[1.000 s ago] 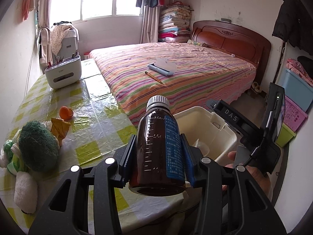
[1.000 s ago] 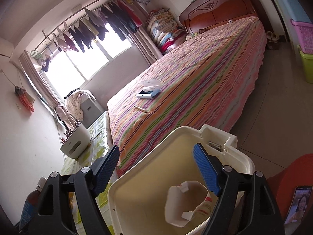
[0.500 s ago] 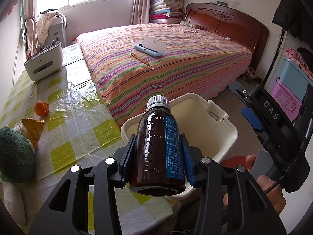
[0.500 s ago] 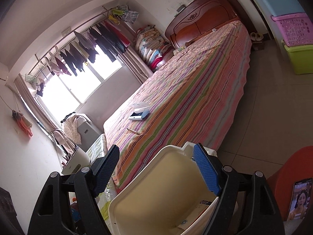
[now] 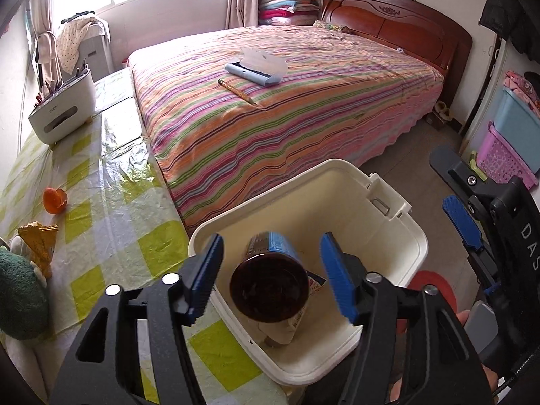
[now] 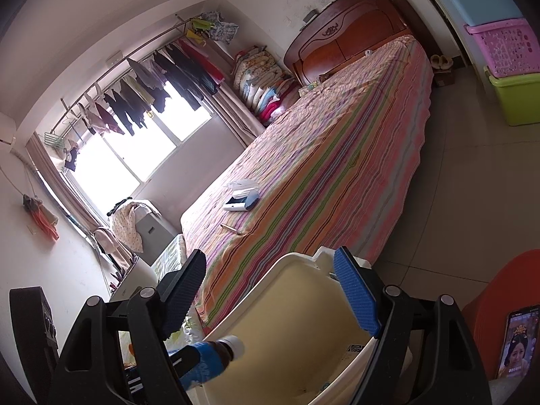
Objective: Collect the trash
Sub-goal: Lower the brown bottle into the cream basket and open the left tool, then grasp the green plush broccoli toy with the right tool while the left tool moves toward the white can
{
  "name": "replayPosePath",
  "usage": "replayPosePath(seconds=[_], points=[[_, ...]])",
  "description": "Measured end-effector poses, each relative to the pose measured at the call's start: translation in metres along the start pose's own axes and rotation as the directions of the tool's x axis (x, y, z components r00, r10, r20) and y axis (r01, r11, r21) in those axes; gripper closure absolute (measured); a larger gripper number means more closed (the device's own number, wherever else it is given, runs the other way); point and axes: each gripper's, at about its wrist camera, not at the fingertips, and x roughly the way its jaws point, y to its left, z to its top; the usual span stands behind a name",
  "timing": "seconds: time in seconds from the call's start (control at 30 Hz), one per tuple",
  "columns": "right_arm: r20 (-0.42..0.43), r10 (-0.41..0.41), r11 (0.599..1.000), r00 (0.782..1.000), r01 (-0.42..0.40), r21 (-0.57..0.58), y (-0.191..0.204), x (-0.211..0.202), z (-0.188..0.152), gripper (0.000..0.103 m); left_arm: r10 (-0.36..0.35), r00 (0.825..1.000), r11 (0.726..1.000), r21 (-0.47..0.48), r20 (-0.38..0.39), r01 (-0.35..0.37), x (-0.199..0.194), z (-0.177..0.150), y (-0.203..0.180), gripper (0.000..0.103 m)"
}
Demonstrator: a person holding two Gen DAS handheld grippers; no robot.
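A brown bottle with a blue label falls free between the open fingers of my left gripper, over the cream bin. A crumpled white carton lies at the bin's bottom. In the right wrist view the bottle tips cap-first over the bin's rim. My right gripper is open and empty above the bin. It also shows at the right of the left wrist view.
A table with a yellow-checked cloth holds an orange cup, a yellow wrapper, a green plush toy and a white organizer. A striped bed carries a pencil and a blue case. Storage bins stand at the right.
My left gripper moved over the bin and opened, letting the brown bottle go. The bottle is dropping into the bin. The right gripper stayed open and tilted up.
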Motion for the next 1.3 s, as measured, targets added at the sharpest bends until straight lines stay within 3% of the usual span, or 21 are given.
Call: replayPosePath(seconds=[0.03,0.23,0.5,0.67,0.87,0.97,1.13,1.3], points=[[-0.003,-0.001,1.000,1.000,0.001,-0.001,0.000,0.001,0.000,0.027,0.013,1.000,1.000,0.003,0.012,-0.013,-0.003,0.000,0.000,0.021],[-0.024,0.006,1.000,1.000,-0.007,-0.020,0.007,0.003,-0.002,0.027,0.054,0.997,0.997,0.053,0.058,-0.057,-0.027,-0.004,0.005,0.020],[-0.053,0.043,0.996,0.998,-0.048,-0.081,0.034,0.007,-0.011,0.027,0.127,0.982,0.989,0.058,0.138,-0.136,-0.084,-0.018,0.050,0.016],[-0.087,0.077,0.986,0.993,-0.089,-0.143,0.061,0.009,-0.022,0.027,0.204,0.963,0.975,0.051,0.176,-0.216,-0.119,-0.030,0.091,0.014],[-0.109,0.111,0.957,0.988,-0.136,-0.255,0.100,0.009,-0.039,0.027,0.326,0.918,0.940,0.029,0.227,-0.341,-0.154,-0.045,0.143,0.012],[-0.120,0.124,0.935,0.985,-0.156,-0.318,0.117,0.007,-0.052,0.017,0.364,0.897,0.927,-0.001,0.250,-0.376,-0.167,-0.052,0.168,0.011],[-0.167,0.144,0.897,0.975,-0.201,-0.395,0.142,0.010,-0.072,0.016,0.388,0.885,0.921,-0.079,0.259,-0.380,-0.175,-0.066,0.214,0.009],[-0.255,0.148,0.872,0.955,-0.248,-0.422,0.157,0.021,-0.091,0.016,0.444,0.876,0.895,-0.146,0.189,-0.422,-0.176,-0.075,0.255,0.009]])
